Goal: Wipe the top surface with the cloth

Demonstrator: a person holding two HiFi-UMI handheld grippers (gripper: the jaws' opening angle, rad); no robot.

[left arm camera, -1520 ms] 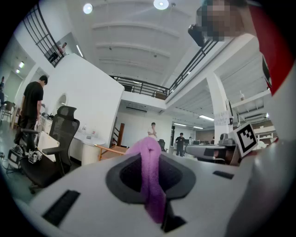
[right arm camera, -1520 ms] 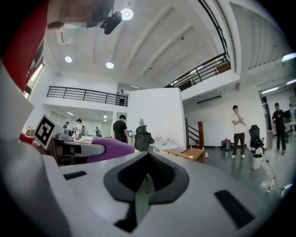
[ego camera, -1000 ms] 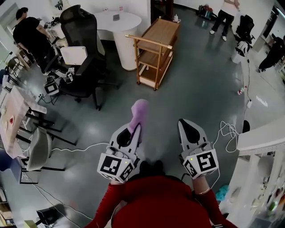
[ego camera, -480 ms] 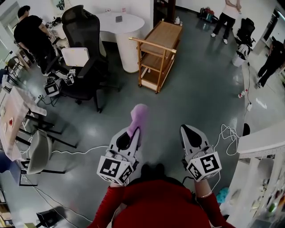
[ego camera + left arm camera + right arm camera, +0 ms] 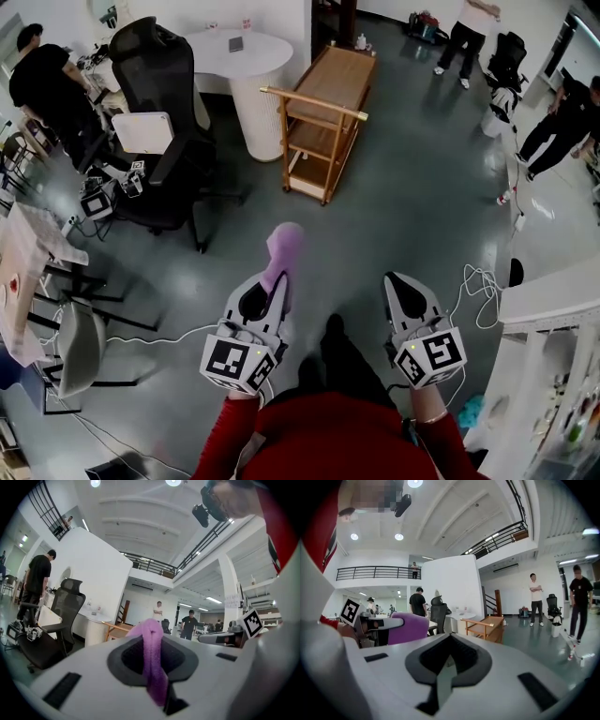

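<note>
At the bottom of the head view, just past my red sleeves (image 5: 330,433), I have both grippers held out over the grey floor (image 5: 412,202), side by side and apart from each other. The left gripper (image 5: 279,277) has its jaws closed on the purple cloth (image 5: 284,246); in the left gripper view the cloth runs as a folded band down the slot between the jaws, and its free end stands up past the tips. The right gripper (image 5: 401,285) carries nothing: in its own view the jaws sit drawn together to a thin slit with only floor behind it. A white cable (image 5: 482,279) lies looped on the floor just right of the right gripper. Further up, in the upper middle of the frame, stands the wooden cart (image 5: 323,117), well apart from both grippers, with its top shelf (image 5: 337,77) bare and a rail along the near edge. To its left is a round white table (image 5: 239,52) with a small dark object lying on it, and left of that a black office chair (image 5: 159,94) with a white board leaning on it. A person in black (image 5: 42,82) stands at the upper left beside the chair. At the upper right, three more people (image 5: 461,36) stand on the far floor.
</note>
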